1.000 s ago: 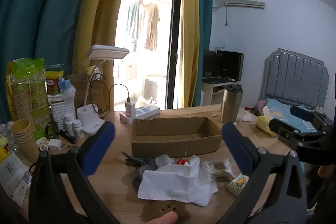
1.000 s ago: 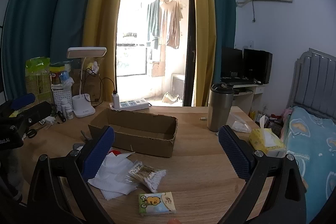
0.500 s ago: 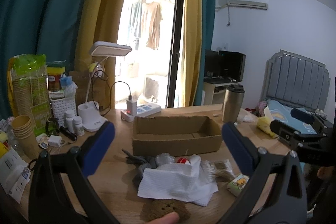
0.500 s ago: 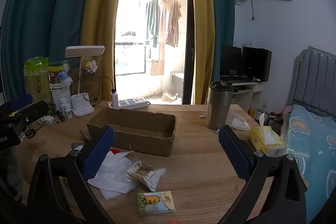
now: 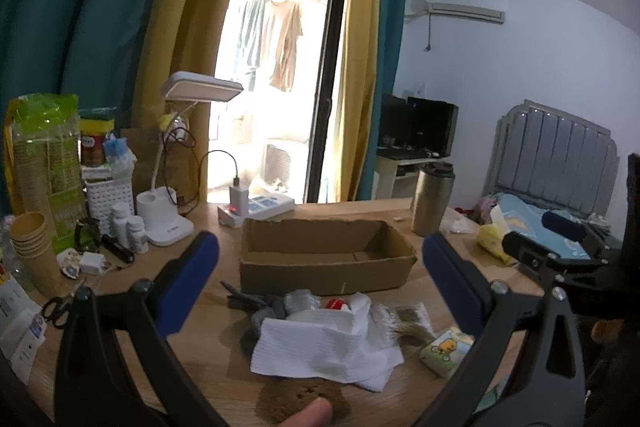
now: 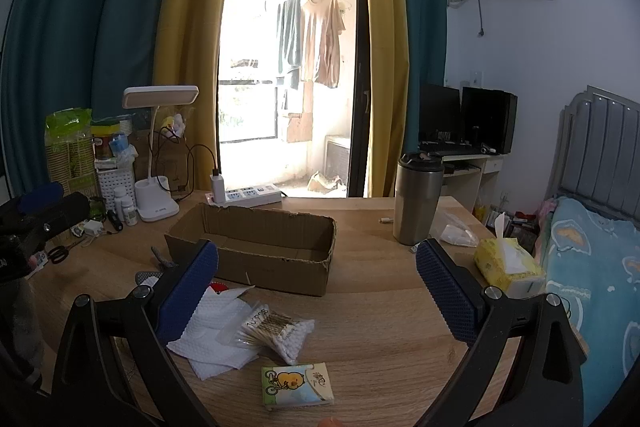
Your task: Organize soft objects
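Soft things lie in a heap on the worktop (image 6: 380, 327), in front of an empty box (image 5: 326, 261). Left claw (image 5: 320, 267) is spread wide and grips nothing; its blue pads (image 5: 192, 277) hang above the heap. In its view, at 6 o'clock from the gap, a white cloth (image 5: 320, 345) is draped over the pile, with a brown plush (image 5: 302, 397) touching its near edge at 6 o'clock and a fingertip (image 5: 308, 415) at the bottom rim over the plush. A grey sock (image 5: 260, 319) pokes out at 10 o'clock of the cloth, a red-and-white bit (image 5: 337, 304) at 12. A swab bag (image 5: 408, 323) lies just at 3 o'clock of the cloth, a tissue pack (image 5: 447, 350) beside it further out. The box stands at 12 o'clock, near the heap.

Right claw (image 6: 316, 291) is also spread wide and empty. In its view the swab bag (image 6: 276, 331) sits at 6 o'clock of the gap, overlapping the cloth (image 6: 210, 335) at its 9; the tissue pack (image 6: 298, 385) lies at 6 o'clock, apart from the bag. The box (image 6: 256, 247) is at 11 o'clock. Further out: a steel mug (image 6: 418, 199) at 2 o'clock, a yellow tissue box (image 6: 508, 263) at 3, a lamp (image 6: 158, 155) and power strip (image 6: 252, 195) at the far edge.
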`<state>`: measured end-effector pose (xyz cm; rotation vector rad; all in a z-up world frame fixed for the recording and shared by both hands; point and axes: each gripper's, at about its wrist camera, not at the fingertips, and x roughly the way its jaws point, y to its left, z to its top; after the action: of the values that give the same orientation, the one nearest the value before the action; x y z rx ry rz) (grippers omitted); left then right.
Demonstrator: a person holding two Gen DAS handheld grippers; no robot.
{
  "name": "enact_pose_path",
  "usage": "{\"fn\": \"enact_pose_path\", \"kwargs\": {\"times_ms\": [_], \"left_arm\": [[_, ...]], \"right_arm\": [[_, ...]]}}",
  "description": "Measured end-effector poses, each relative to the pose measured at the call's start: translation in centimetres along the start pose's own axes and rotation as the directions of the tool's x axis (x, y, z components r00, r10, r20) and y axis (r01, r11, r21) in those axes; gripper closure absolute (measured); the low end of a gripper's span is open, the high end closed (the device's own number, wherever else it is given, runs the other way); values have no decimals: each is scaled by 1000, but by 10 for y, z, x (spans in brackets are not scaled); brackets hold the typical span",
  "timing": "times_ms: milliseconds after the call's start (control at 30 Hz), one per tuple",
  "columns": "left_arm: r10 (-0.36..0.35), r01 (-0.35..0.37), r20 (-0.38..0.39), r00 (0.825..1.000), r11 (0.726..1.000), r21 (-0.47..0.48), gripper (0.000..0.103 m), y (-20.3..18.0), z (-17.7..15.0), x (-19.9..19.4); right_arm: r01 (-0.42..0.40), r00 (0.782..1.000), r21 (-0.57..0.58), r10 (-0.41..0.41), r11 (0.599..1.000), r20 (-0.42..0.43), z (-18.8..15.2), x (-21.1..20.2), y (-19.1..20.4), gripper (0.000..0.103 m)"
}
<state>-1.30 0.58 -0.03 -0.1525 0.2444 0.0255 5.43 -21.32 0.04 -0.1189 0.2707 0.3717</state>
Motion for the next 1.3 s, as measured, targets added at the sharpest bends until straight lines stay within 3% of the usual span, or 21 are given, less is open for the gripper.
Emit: {"fn": "enact_pose_path", "kwargs": {"times_ms": [433, 1300], "left_arm": [[27, -27, -10, 1000, 999, 17, 0, -2, 0, 4], [13, -12, -32, 999, 999, 33, 0, -7, -10, 12]], "right_arm": [[-1, 1000, 2, 1, 1000, -3, 0, 0, 0, 2], [-4, 1000, 13, 4, 1000, -17, -11, 7, -2, 2]]}}
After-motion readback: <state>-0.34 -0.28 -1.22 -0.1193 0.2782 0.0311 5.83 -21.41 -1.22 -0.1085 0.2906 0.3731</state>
